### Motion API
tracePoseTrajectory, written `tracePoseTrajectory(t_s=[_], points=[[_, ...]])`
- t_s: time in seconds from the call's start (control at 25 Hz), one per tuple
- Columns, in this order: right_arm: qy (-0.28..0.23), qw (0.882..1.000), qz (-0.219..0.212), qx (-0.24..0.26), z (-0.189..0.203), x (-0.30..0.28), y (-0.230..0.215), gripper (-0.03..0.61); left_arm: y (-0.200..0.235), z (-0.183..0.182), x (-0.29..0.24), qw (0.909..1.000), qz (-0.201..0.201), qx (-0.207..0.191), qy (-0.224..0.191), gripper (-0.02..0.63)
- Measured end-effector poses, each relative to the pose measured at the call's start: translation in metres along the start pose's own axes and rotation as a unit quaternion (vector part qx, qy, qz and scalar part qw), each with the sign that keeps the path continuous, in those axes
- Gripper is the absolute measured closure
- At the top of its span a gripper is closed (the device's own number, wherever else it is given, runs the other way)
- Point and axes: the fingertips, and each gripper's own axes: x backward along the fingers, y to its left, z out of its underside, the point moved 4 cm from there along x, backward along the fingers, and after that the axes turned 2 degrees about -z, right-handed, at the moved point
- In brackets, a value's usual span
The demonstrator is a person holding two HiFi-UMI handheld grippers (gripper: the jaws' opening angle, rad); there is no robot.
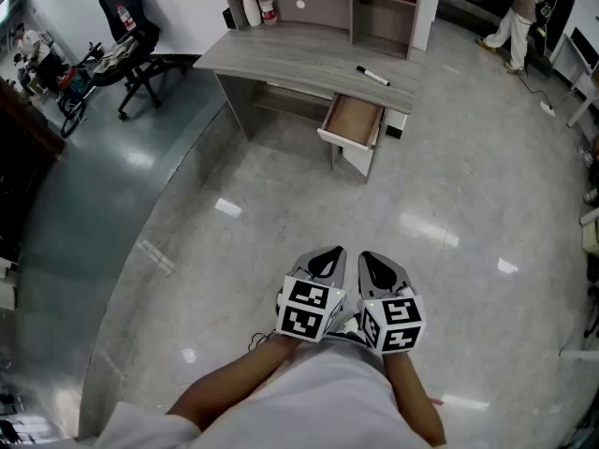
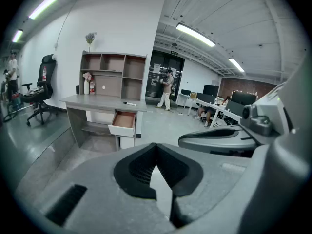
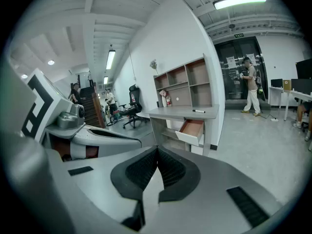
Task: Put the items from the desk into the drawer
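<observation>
The black marker (image 1: 372,76) lies on the counter (image 1: 281,54) near its right front corner, just behind the front edge and directly above the drawer (image 1: 354,120). The drawer hangs pulled out below that edge. Its brown floor looks bare, so I judge that nothing has been put away yet. At the back left corner stand a white vase (image 1: 251,6) with pink flowers and a red bottle (image 1: 268,7), which may also need moving.

The left gripper (image 1: 326,260) and right gripper (image 1: 372,266) are side by side close to the person's body, well apart from the counter. Each has its jaws brought together at the tips, with nothing between them. The approach, the pickup and the drop into the drawer all remain to be done.

Only the head view looks down into the drawer and shows the marker's place on the counter. The gripper views instead show the drawer's white front from the side, the shelf unit (image 2: 113,73) rising off the back edge, and how the jaws meet.
</observation>
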Motion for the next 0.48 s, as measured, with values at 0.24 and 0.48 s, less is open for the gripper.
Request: tracePoseTrajectory(t_s=[0.24,0.48], points=[[0.001,1.000,-0.017,-0.005,-0.003,0.001,-0.024,0.577,-0.013,-0.009,-0.019,1.0000,-0.004,0.003,0.003,0.611],[0.004,1.000,-0.027,-0.008,-0.006,-0.002,-0.054,0.577,-0.019,-0.014,-0.035,0.9995,-0.022,0.022,0.011,0.611]])
